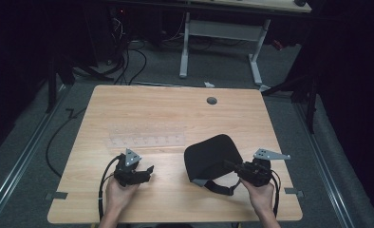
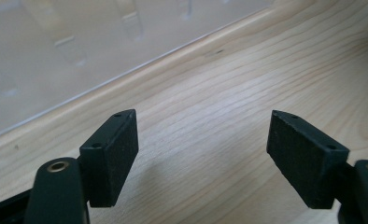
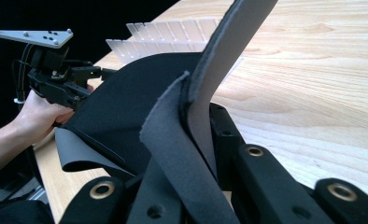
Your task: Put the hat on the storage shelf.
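Observation:
A black fabric piece (image 1: 212, 156) with a grey underside lies on the wooden table (image 1: 166, 107), right of the middle; a strap loops out at its near edge. My right gripper (image 1: 233, 167) is shut on its right edge, and in the right gripper view the cloth (image 3: 126, 107) folds up between the jaws of that gripper (image 3: 194, 140). My left gripper (image 1: 149, 170) sits low over the table to the left of the fabric, apart from it. Its jaws are open with only bare wood between them (image 2: 203, 154). The left gripper (image 3: 100, 72) also appears beyond the fabric in the right gripper view.
A clear plastic rack (image 1: 147, 137) with several slots lies flat just beyond the left gripper, seen close as the rack (image 2: 56, 56). A round grey cable port (image 1: 211, 100) sits near the table's far edge. Another desk's white legs (image 1: 256, 57) stand behind.

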The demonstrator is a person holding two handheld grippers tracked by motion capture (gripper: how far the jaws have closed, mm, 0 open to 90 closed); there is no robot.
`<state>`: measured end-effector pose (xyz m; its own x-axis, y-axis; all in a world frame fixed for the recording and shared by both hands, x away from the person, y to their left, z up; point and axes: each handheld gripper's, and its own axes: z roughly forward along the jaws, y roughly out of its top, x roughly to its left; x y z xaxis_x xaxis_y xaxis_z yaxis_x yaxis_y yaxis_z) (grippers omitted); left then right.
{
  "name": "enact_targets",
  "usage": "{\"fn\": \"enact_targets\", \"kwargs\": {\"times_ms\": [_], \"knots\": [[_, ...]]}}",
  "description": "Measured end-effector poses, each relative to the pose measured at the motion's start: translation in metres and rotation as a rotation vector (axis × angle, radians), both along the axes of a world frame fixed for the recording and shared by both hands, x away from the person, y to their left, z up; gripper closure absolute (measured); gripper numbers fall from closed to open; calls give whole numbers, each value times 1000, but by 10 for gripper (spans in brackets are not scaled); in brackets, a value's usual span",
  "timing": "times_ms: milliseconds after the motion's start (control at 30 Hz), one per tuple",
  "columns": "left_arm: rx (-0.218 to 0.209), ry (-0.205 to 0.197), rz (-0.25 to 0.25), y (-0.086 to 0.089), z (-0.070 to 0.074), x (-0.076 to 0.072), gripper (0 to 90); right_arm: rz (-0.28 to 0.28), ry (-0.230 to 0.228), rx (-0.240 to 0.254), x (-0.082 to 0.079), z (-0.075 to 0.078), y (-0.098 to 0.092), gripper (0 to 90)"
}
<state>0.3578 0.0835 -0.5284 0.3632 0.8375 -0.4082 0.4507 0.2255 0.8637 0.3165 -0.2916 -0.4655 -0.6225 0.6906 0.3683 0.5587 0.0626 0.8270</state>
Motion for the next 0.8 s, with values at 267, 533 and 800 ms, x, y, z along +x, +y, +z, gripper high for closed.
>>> {"fn": "enact_targets", "kwargs": {"times_ms": [267,533,800], "knots": [[-43,-53,-103,-17,22,-16,255,27,-1,17,2,5,11,856],[-43,-102,-181,-33,34,-30,239,60,7,10,5,5,27,855],[-41,-132,-242,-41,42,-39,224,65,29,13,8,5,32,854]]}}
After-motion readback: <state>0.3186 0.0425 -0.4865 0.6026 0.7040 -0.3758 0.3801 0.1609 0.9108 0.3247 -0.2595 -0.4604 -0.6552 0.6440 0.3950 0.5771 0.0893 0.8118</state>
